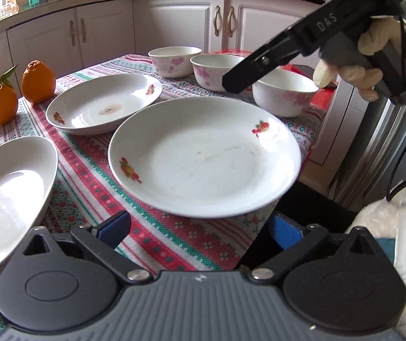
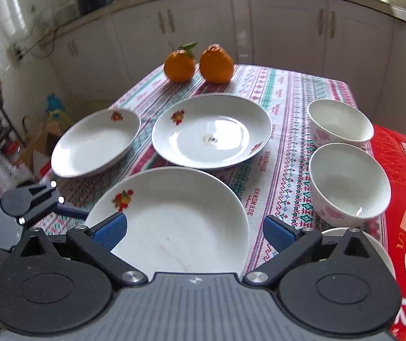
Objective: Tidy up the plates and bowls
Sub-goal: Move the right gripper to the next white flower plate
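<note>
White plates, three of them, sit on the patterned tablecloth [image 2: 262, 91]: near plate [image 2: 174, 218] at the table's front edge, middle plate [image 2: 211, 130] behind it, left plate [image 2: 95, 142] beside that. Three bowls line the right side: far bowl [image 2: 339, 122], second bowl [image 2: 347, 182], third bowl [image 1: 285, 93] nearest. Two oranges [image 2: 200, 62] at the far end. Left gripper [image 1: 200, 228] hovers low before the near plate, jaws wide, empty. Right gripper [image 2: 194, 231] hangs over the same plate, also spread wide, holding nothing. Gloved hand [image 1: 367, 56] grips its handle. Red box [image 2: 401, 199] at right.
</note>
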A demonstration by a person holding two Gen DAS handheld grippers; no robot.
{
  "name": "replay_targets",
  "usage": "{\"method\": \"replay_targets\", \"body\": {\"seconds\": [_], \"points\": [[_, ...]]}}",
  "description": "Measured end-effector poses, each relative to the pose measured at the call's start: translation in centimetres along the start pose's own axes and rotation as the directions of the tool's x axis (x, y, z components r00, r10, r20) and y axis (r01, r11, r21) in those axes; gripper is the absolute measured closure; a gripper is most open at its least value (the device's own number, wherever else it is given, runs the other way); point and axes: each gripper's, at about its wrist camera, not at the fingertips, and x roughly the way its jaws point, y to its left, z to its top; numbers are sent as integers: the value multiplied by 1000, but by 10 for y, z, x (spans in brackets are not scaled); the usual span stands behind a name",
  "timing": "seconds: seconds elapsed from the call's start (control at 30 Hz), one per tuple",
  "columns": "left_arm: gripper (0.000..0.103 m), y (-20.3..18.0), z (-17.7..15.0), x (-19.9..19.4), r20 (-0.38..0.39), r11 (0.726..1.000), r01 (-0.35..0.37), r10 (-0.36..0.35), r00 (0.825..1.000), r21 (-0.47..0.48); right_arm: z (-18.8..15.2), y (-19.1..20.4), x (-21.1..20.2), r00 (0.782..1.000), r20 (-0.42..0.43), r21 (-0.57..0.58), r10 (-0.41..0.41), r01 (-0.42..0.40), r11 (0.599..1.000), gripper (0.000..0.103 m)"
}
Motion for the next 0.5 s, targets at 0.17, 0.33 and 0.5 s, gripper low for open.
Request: {"method": "replay_targets", "body": {"seconds": [0.17,0.33,0.5], "points": [[1,-2,-1,4,11,1000,-9,9,1000,1,13,-4,15,992,-116,-51,48,-54,997,0],[1,-4,-2,3,29,1000,3,-3,1000,-13,25,-15,37,979,-193,-53,60,-72,996,0],[1,-1,-3,4,36,999,14,-13,999,-46,28,-30,59,955,-261,23,139,-138,990,6]]}}
